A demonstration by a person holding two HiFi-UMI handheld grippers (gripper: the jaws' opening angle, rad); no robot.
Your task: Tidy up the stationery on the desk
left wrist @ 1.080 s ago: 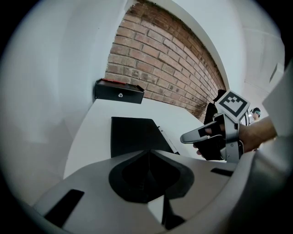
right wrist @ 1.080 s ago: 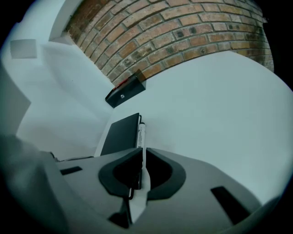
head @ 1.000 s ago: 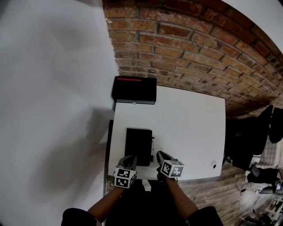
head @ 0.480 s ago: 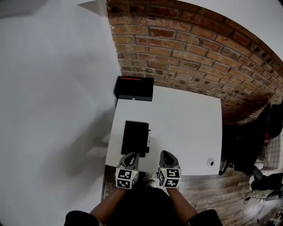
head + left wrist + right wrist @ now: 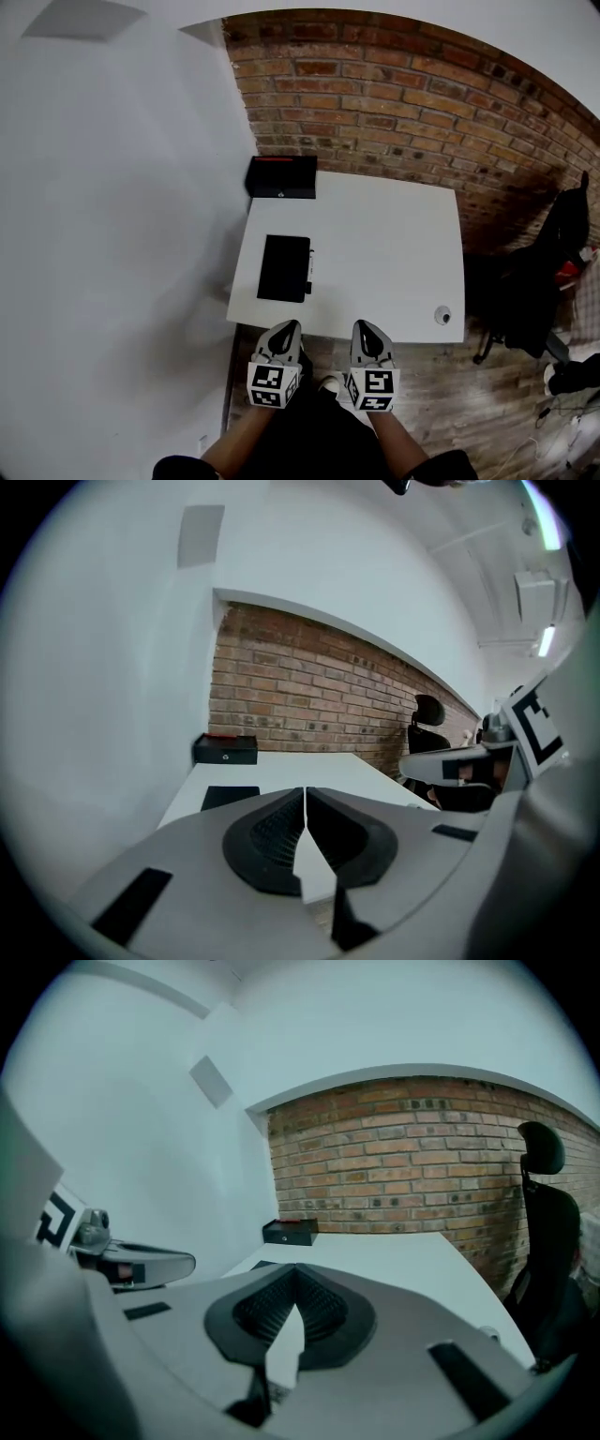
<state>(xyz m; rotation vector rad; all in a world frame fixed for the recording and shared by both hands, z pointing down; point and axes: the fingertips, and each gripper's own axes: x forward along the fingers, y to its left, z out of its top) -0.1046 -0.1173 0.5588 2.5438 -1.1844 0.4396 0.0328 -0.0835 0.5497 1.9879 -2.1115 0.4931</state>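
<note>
- As both hands pull back toward the body, the left tool (image 5: 284,330) and right tool (image 5: 367,330) hang side by side just off the near edge of the tabletop (image 5: 394,244). A second ago they reached over that edge.
- Each tool's jaws are pressed together. Both gripper views show the ribbed pads meeting with nothing between them, so neither tool carries anything.
- Near the tabletop's near right corner sits a small round grommet (image 5: 442,315), well apart from everything else.
- A flat black pad (image 5: 283,268) lies toward the left side, a little in from the near edge and square to it. A slim thing, probably a pen (image 5: 310,266), lies just beside its right edge and parallel to it. A second ago the tools were right at the pad's near end; now they are clear of it.
- A black box (image 5: 281,176) with a red strip on top sits at the far left corner, close to the brick wall (image 5: 403,103).
- Nothing else lies loose between these things.
- My reading is that the retreat with empty, shut tools marks the end of the tidying. The stationery is gathered along the left side and lined up, and nothing looks left to move.
</note>
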